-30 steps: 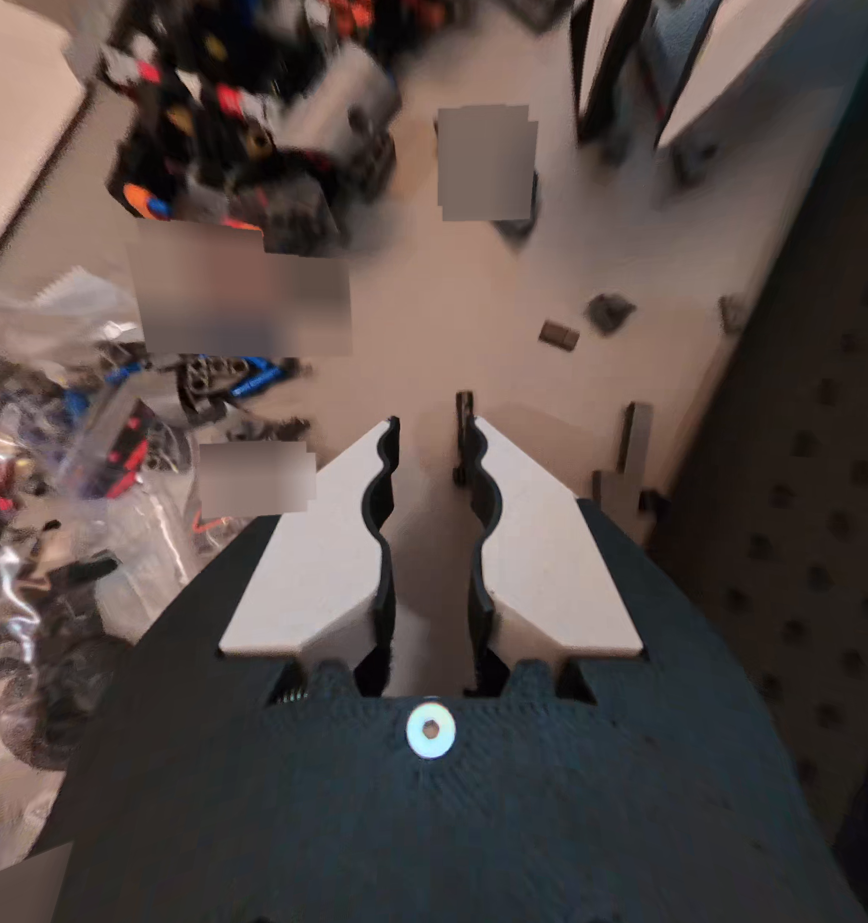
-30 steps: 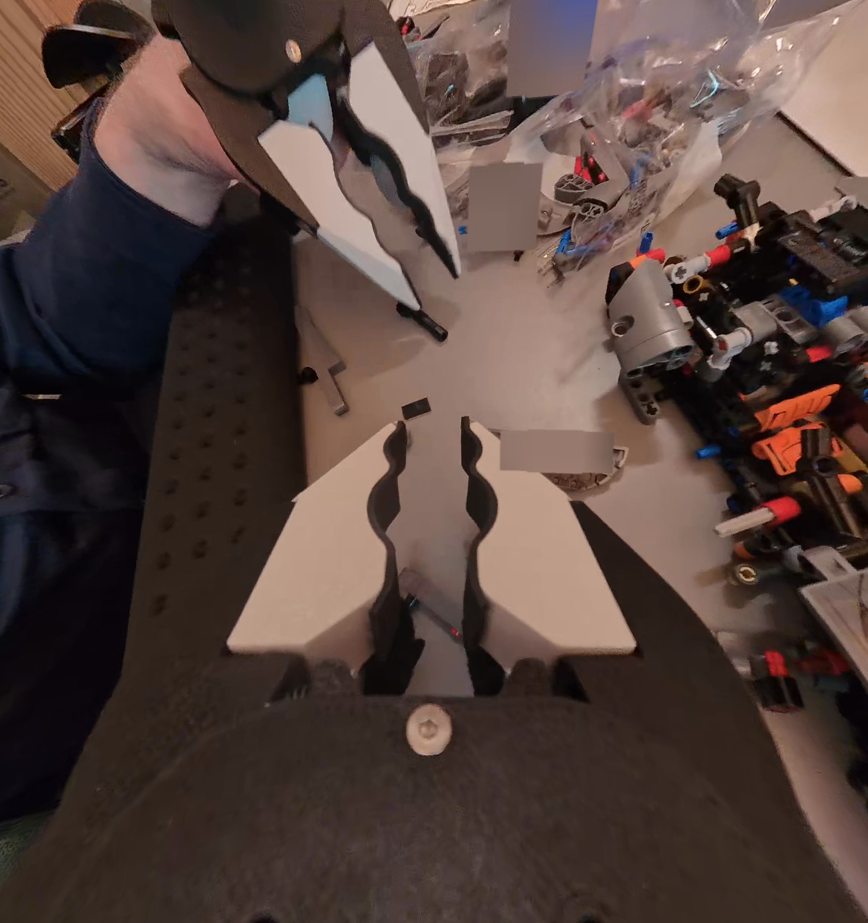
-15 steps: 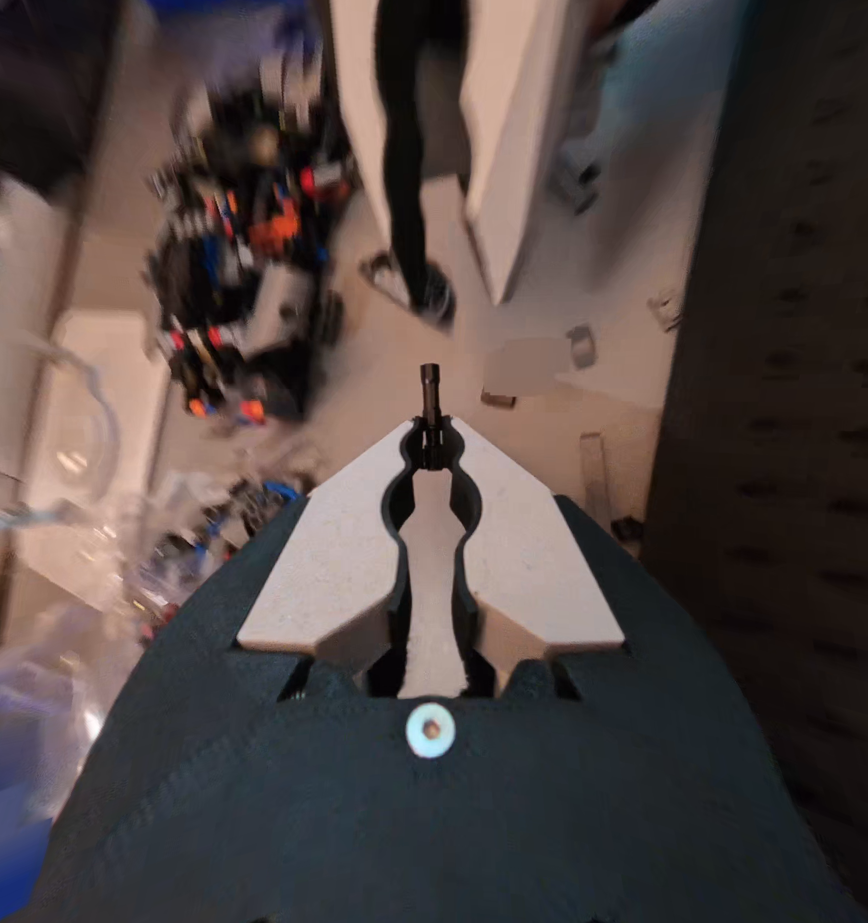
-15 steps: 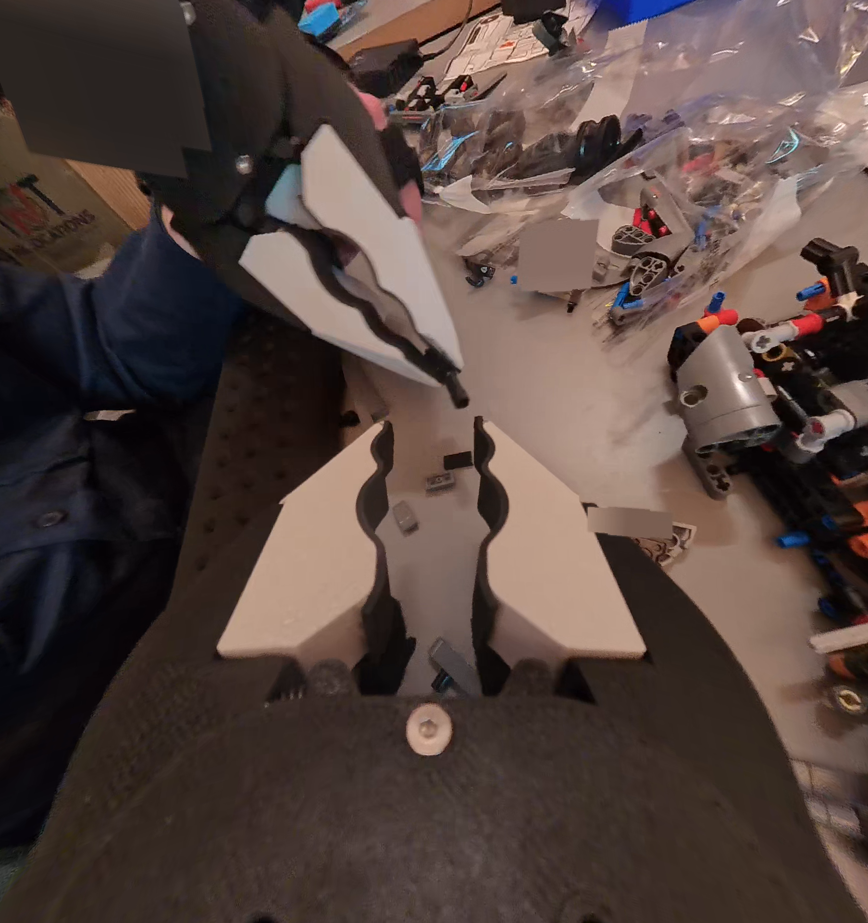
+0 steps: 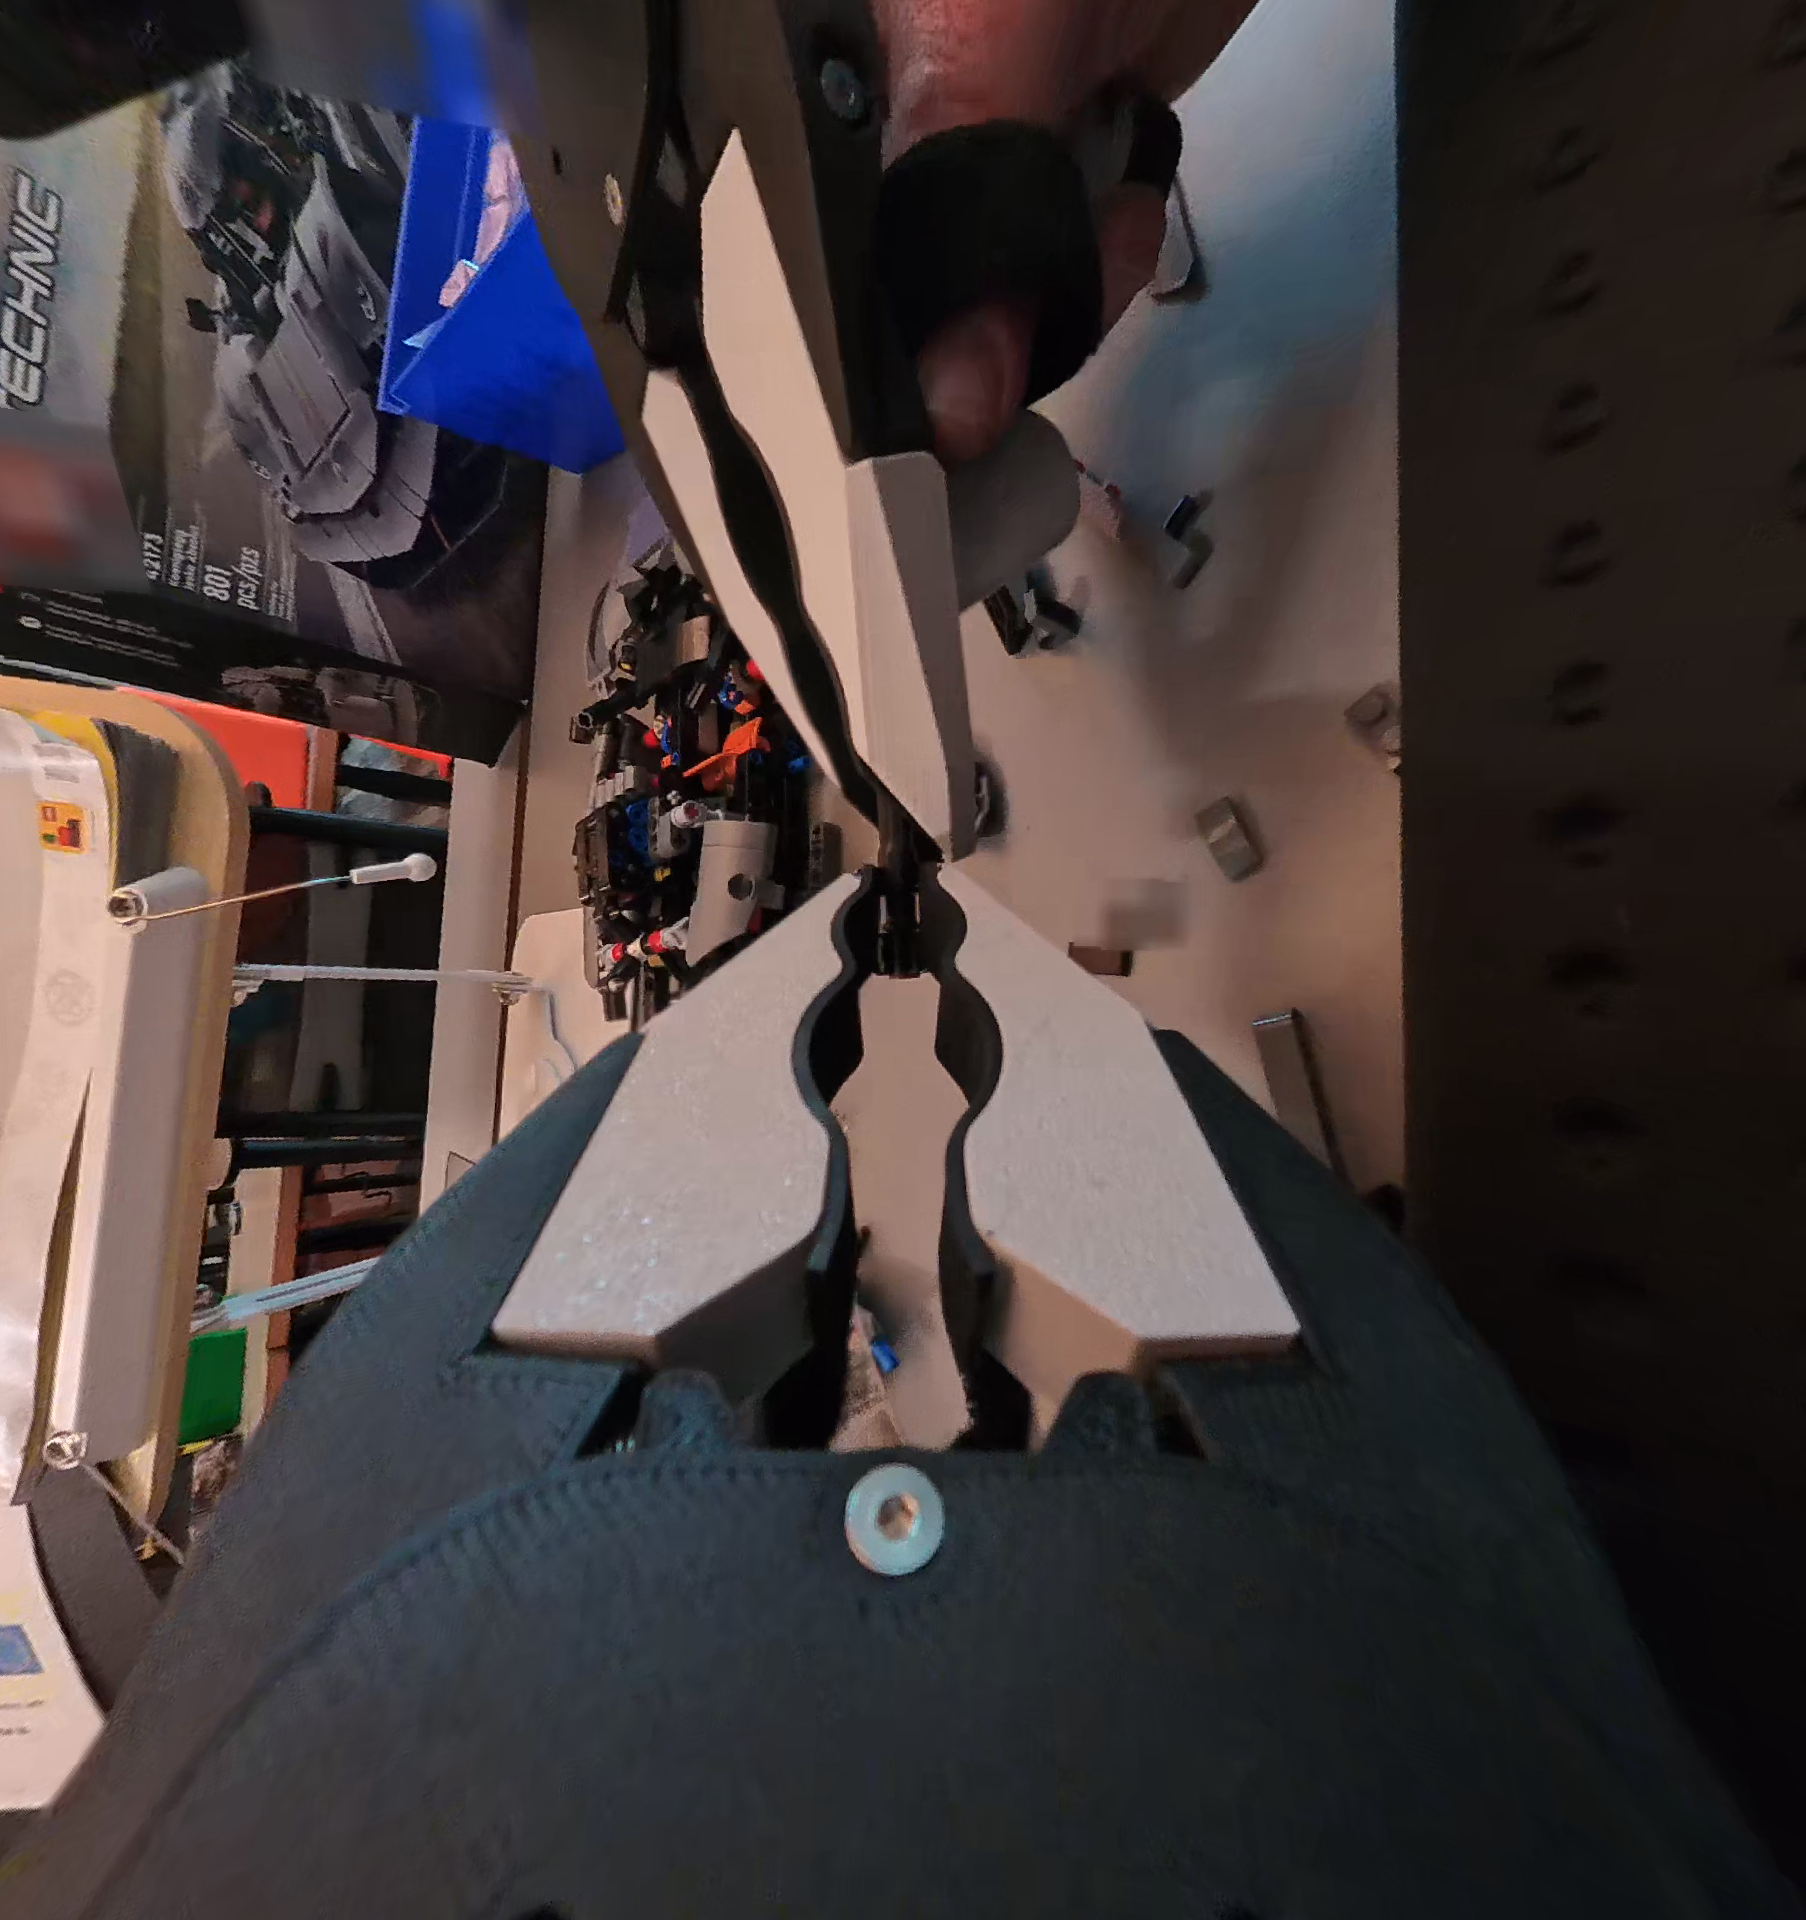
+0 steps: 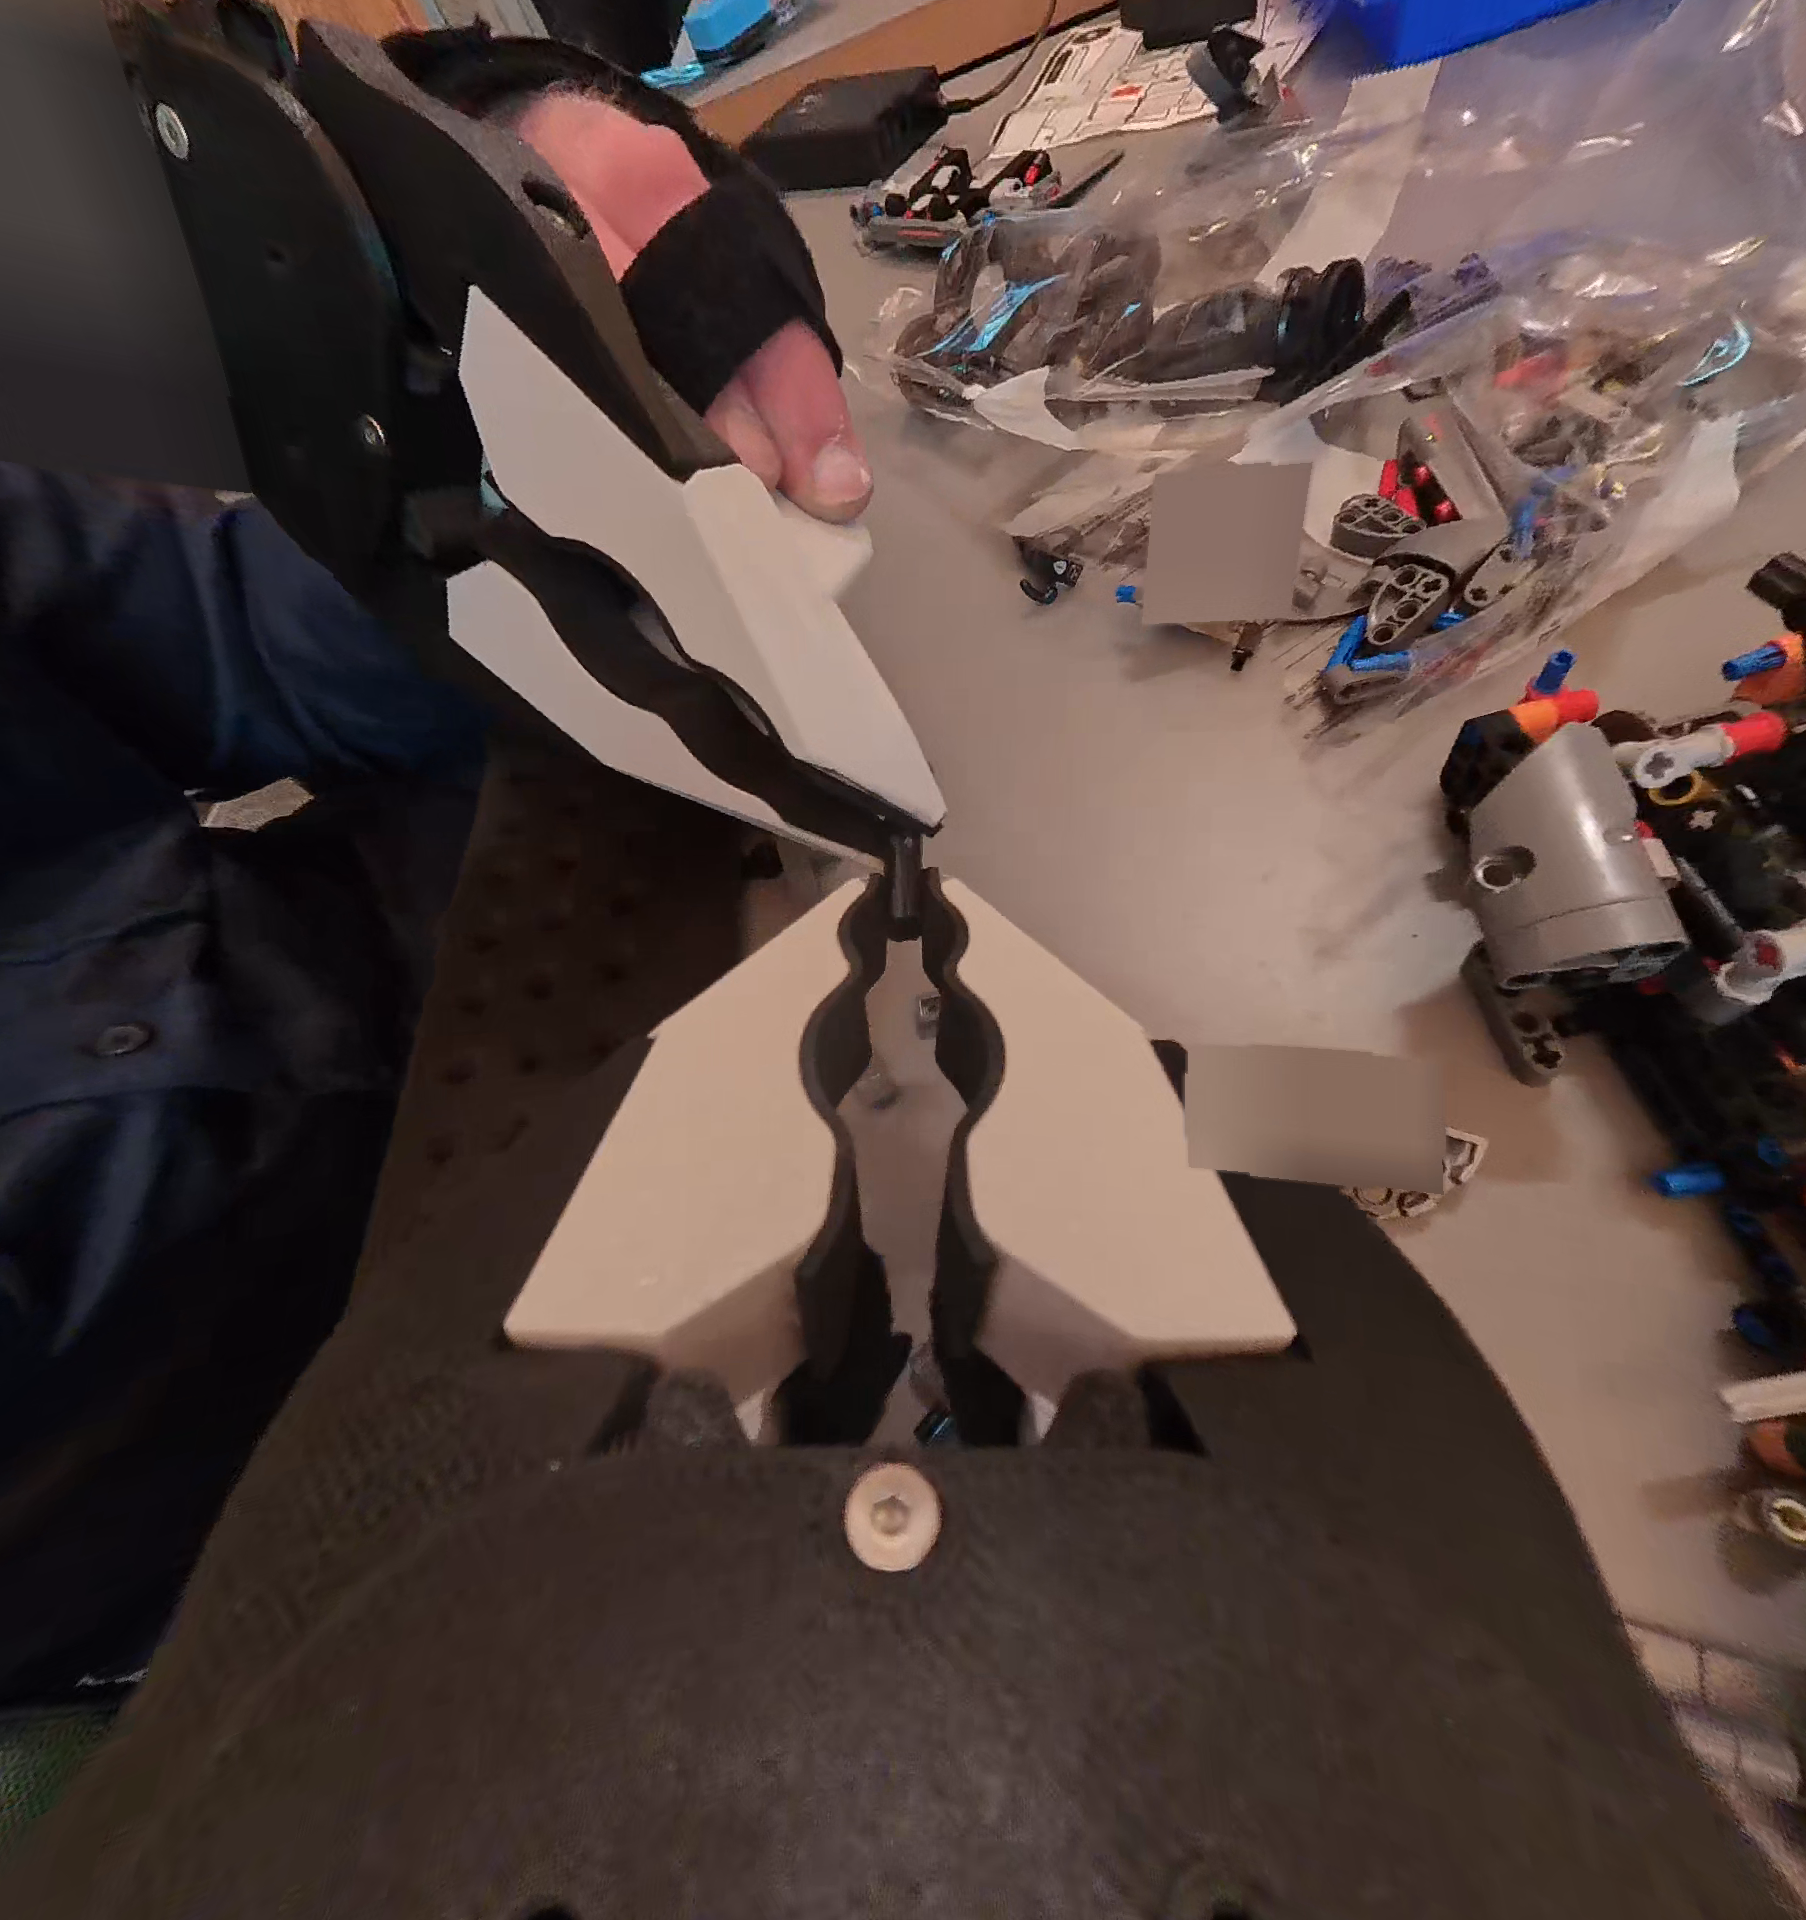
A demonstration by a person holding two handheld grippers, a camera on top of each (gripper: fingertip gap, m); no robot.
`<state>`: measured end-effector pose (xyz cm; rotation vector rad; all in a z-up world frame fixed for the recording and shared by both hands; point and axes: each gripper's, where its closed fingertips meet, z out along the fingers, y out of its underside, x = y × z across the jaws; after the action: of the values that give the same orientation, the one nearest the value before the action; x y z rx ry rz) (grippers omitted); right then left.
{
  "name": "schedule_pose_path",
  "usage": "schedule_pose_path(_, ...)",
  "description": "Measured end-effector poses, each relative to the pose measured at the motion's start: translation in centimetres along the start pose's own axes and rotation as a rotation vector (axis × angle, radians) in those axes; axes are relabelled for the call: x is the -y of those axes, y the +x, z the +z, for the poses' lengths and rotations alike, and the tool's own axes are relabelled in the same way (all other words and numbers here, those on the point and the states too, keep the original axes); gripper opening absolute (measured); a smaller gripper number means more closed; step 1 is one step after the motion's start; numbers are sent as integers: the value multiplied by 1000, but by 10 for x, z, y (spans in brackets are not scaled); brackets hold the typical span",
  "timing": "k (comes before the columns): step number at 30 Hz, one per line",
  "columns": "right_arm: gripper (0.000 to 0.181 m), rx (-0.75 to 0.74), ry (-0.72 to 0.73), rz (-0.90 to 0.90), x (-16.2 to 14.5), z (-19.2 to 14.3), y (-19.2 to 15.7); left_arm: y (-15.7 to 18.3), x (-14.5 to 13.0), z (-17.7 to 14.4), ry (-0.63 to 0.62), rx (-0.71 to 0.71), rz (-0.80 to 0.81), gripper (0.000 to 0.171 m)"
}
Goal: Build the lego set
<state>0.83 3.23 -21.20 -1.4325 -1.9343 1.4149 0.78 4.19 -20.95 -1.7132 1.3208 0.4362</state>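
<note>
A small black lego pin (image 5: 896, 894) is held in the air between both grippers, tip to tip. My left gripper (image 5: 899, 930) is shut on one end of it. My right gripper (image 6: 904, 920) is shut on the other end (image 6: 904, 883). In the left wrist view the right gripper (image 5: 914, 836) comes down from above. In the right wrist view the left gripper (image 6: 909, 823) comes in from the upper left. The partly built lego model (image 6: 1605, 914), black with grey, orange and blue parts, stands on the table to the right.
Clear bags of loose lego parts (image 6: 1398, 364) lie at the back of the table. A black perforated mat (image 6: 587, 935) runs along the table's edge. Small loose pieces (image 5: 1226, 836) lie near it. The set's box (image 5: 255, 364) stands behind the model (image 5: 691, 831). Left and right tips are no more than a few centimetres apart.
My left gripper shut on the black pin, lifted it off the table and turned. My right gripper, open before, has come up and shut on the pin's free end.
</note>
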Motion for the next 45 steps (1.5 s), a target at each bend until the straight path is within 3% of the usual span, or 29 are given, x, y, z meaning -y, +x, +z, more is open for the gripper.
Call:
schedule_pose_path(10, 4, -53, -15, -112, 2, -10, -7, -4, 8, -12, 64, -4, -27, 4)
schedule_pose_path(12, 4, -86, 89, -72, 11, -39, 3, -21, -44, -17, -156, 70, -31, 3)
schedule_pose_path(14, 4, -80, 139, -74, 20, -50, 3, -26, -41, -34, 2, -15, -233, 3)
schedule_pose_path(17, 4, -75, 38, -56, 7, -29, 8, -35, -23, -34, 26, 44, -168, 4)
schedule_pose_path(20, 4, -150, 31, -69, 4, -29, 17, -14, -44, -20, -20, -70, -239, 4)
schedule_pose_path(26, 4, -225, 4, -142, 50, 6, 28, 11, -42, -12, -12, -174, -228, 4)
schedule_pose_path(29, 5, -293, -156, -168, 61, 40, 55, 9, -43, -17, 19, -177, -270, 4)
schedule_pose_path(32, 31, -470, -322, -185, 55, 62, 106, 4, -49, -19, 22, -161, -305, 4)
schedule_pose_path(33, 30, -472, -314, -190, 58, 66, 109, 3, -50, -20, 25, -160, -317, 5)
schedule_pose_path(37, 25, -465, -216, -203, 73, 50, 104, 0, -52, -23, 54, -155, -358, 4)
schedule_pose_path(40, 15, -274, -109, -166, 80, 36, 71, -10, -51, -23, 65, -109, -369, 4)
schedule_pose_path(45, 28, 31, -76, -5, 63, 30, 30, -35, -50, -30, 67, 81, -299, 4)
